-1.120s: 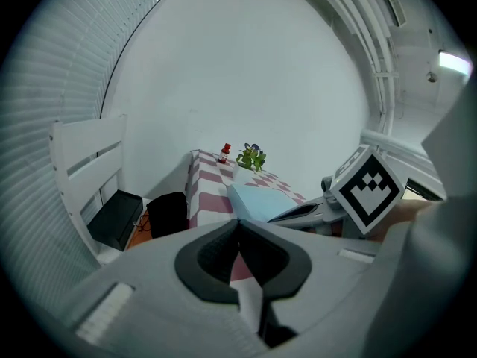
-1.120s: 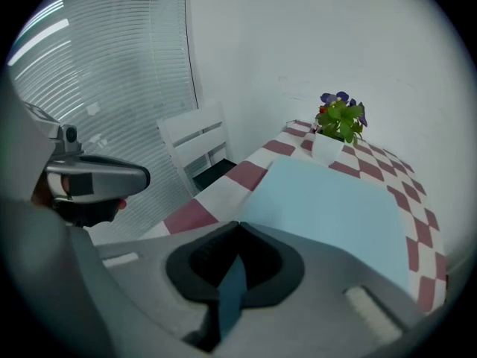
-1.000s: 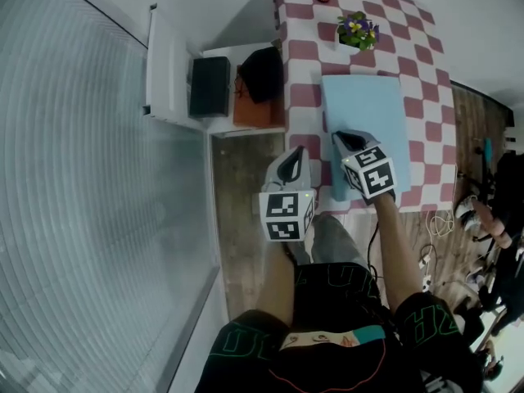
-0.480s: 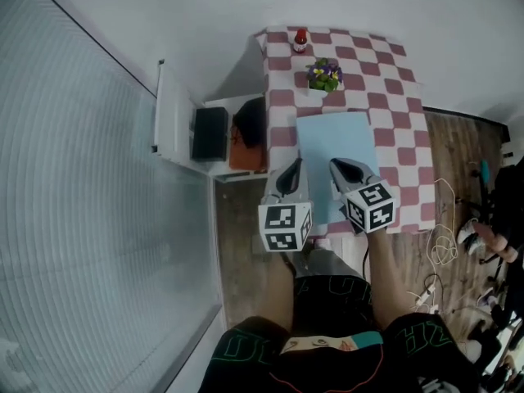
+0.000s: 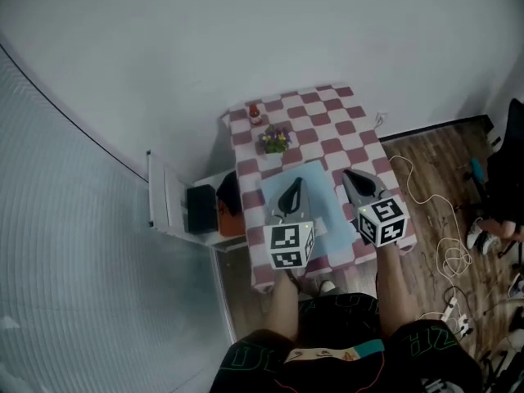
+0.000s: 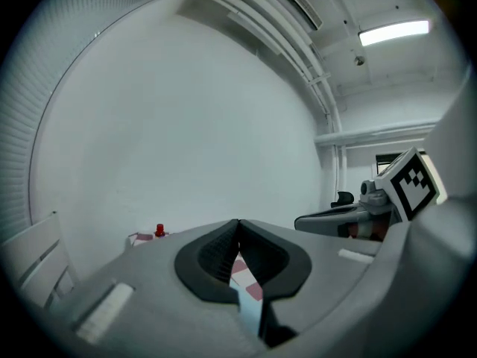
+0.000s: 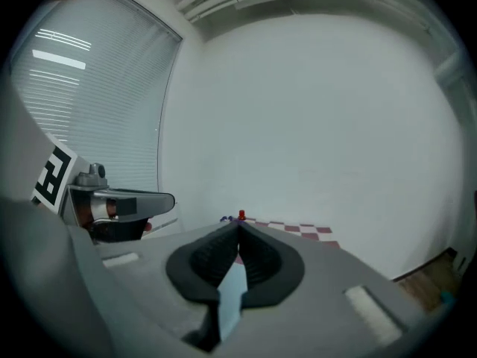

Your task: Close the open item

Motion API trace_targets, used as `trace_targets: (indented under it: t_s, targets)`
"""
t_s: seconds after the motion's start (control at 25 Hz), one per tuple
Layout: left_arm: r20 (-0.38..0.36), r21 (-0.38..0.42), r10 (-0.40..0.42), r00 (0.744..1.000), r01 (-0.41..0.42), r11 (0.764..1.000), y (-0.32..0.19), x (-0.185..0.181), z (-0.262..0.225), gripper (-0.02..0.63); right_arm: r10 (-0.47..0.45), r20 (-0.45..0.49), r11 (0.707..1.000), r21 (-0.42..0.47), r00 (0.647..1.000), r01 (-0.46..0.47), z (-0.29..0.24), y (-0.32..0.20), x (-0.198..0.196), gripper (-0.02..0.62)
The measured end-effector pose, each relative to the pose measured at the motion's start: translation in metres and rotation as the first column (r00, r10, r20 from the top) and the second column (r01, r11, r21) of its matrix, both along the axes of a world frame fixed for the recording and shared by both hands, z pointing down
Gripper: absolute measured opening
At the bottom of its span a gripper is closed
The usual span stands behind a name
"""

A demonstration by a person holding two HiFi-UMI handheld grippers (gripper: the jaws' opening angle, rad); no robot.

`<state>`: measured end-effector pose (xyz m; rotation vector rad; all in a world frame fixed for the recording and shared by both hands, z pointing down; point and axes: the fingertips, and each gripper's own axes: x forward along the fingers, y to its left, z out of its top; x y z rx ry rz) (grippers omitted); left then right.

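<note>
A small white cabinet (image 5: 173, 219) stands on the floor left of the checkered table (image 5: 344, 113). Its door (image 5: 155, 193) is swung open. Inside sit a black box (image 5: 201, 209), a dark rounded thing and an orange item (image 5: 232, 221). My left gripper (image 5: 291, 193) hangs shut and empty in the air over a light-blue mat (image 5: 319, 188) on the table. My right gripper (image 5: 358, 182) is beside it, also shut and empty. Both are well right of the cabinet. In the left gripper view the left gripper (image 6: 238, 226) has its pads together, and so has the right gripper (image 7: 238, 230) in its own view.
A flower pot (image 5: 276, 140) and a small red bottle (image 5: 255, 114) stand at the table's far end. Cables (image 5: 438, 219) lie on the wooden floor at the right, where a person (image 5: 499, 232) sits. A plain wall runs behind, and window blinds (image 5: 74, 301) at the left.
Both grippers have risen and now point nearly level. The head view has lifted, so the table and cabinet look smaller and farther. Both pairs of jaws stayed shut.
</note>
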<state>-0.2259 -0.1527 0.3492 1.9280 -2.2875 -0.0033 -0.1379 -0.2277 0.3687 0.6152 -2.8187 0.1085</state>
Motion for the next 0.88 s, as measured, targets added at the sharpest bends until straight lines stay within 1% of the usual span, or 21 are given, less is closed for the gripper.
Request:
trace_targets:
  t_s: [0.2,0.36,0.52,0.68,0.88]
  targets:
    - [0.055,0.028,0.019,0.998,-0.020,0.999,-0.032,0.024,-0.024,0.009,0.078,0.053,0.996,0.045,0.996,-0.081,-0.028,-0.035,0.045,0.005]
    - [0.098,0.049,0.034,0.995,-0.039,0.998,-0.049,0.041,-0.042,0.009,0.133,0.093,0.989,0.057,0.987,-0.139,-0.044,-0.054,0.074,0.005]
    - [0.127,0.071,0.043,0.991,-0.052,0.996,-0.065,0.055,-0.054,0.009,0.143,0.121,0.983,0.095,0.982,-0.155,-0.060,-0.064,0.087,0.003]
    - [0.152,0.061,0.068,0.986,-0.078,0.995,-0.080,0.071,-0.055,0.009,0.162,0.124,0.979,0.105,0.979,-0.175,-0.064,-0.078,0.103,0.004]
    - [0.169,0.070,0.065,0.984,-0.078,0.995,-0.090,0.074,-0.063,0.009,0.174,0.140,0.975,0.117,0.975,-0.191,-0.069,-0.087,0.118,0.004]
